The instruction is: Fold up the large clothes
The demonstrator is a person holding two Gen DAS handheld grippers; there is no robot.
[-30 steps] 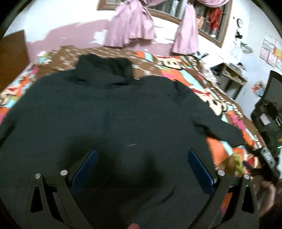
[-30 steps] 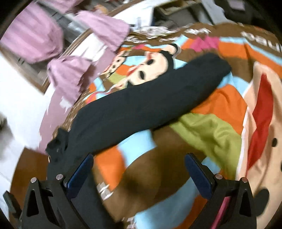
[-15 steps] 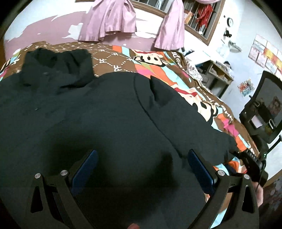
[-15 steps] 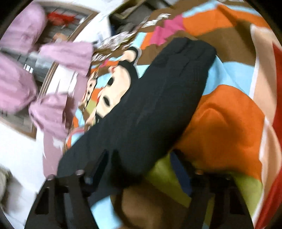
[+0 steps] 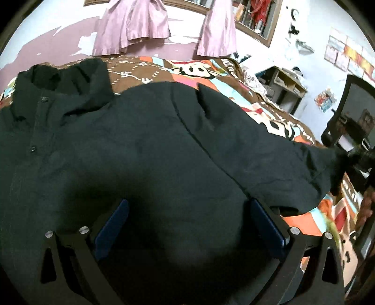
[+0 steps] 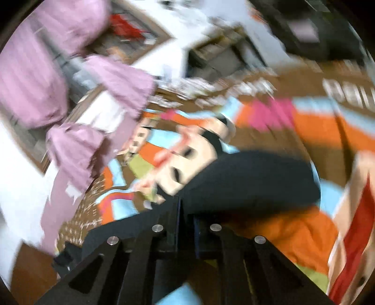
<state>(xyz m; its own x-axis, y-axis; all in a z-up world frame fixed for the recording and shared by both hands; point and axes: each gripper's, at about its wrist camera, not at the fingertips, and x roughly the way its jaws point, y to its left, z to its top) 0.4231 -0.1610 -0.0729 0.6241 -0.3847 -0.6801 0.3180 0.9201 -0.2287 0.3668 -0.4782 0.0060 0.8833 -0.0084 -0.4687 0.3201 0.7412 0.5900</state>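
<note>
left wrist view, l to r: black jacket (image 5: 145, 150) spread flat on bed (image 5: 234, 77), front up w/ snap placket at far left, collar toward the wall. covers most of the frame. left claw (image 5: 187, 225) hovers low over jacket body, jaws wide apart, blue pads either side of bare cloth, nothing pinched. right of that, the sleeve (image 5: 276, 162) runs out across the patterned bedspread to the bed's right edge; its cuff end meets the right claw (image 5: 351, 169), dark + blurred there, w/ part of a hand (image 5: 365, 206) below it. behind: pink curtains (image 5: 133, 21) on the wall, a shelf unit (image 5: 286, 82) and a black chair (image 5: 351, 117) at far right.

right wrist view, l to r (heavy blur): curtains (image 6: 77, 117) upper left, jacket edge (image 6: 70, 255) low left, then right claw (image 6: 185, 220) centre-bottom. jaws have just been closing and now sit pressed together on the dark sleeve (image 6: 253, 183), cloth caught between the pads. sleeve bulges up and to the right from the pinch, raised off the bed (image 6: 304, 225). orange, blue and red bedspread panels fill the right side.
</note>
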